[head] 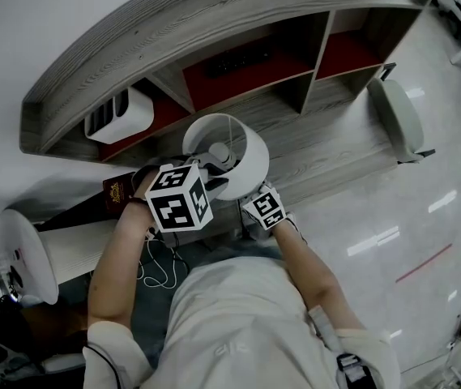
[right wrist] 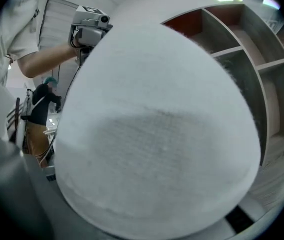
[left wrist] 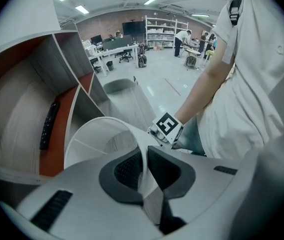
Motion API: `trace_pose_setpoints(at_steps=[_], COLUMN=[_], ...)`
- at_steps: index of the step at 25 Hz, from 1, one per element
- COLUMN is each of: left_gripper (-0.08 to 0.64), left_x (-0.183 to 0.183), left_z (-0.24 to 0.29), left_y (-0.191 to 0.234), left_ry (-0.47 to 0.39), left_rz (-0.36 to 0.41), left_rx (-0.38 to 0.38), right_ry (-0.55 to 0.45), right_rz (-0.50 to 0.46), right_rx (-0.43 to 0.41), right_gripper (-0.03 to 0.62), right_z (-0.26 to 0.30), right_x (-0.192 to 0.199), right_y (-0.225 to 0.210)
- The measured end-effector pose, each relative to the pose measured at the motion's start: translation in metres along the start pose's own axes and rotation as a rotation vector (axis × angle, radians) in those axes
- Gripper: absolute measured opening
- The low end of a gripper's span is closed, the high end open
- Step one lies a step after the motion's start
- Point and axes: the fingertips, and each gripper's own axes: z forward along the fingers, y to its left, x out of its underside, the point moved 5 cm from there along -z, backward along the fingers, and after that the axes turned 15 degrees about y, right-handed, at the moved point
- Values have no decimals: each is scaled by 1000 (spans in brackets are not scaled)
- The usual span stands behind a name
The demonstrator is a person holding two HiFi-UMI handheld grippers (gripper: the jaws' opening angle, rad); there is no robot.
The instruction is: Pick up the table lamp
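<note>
While the left hand-held gripper [left wrist: 144,168] clamps the table lamp [head: 250,164] by its shade rim and the right hand-held gripper [head: 259,206] sits closed beneath, the lift looks begun; next, raise both evenly.

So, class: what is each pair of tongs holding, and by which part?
Left tongs pinch the table lamp's shade by its rim. Right tongs sit hidden behind the shade; their hold cannot be told.

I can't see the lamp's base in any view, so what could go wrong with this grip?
1. The left tongs pinch only the thin wall of the lampshade; it may crease or slip out under the lamp's weight.
2. The shade fills the right gripper view, so what the right tongs hold cannot be checked.
3. The shelf unit stands right beside the lamp; a swing could knock it.
</note>
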Motion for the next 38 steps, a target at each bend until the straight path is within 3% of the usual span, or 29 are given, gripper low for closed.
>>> trace_pose_setpoints(at_steps=[17,25,38], left_gripper=[58,60,63], left_x=[-7,-24,-76], left_z=[-50,-84,-120], left_y=[12,18,28], left_ry=[-58,-114,-178], left_rz=[14,74,237], left_rx=[-26,-42,-58], right_ry=[-51,-60,-76], right_rz=[-52,-63,-47], right_rx=[25,97,263], right_gripper=[29,29,29], right_z=[-26,-58,-119], right_x=[-55,-85,-114], right_y=[-2,-10,-40])
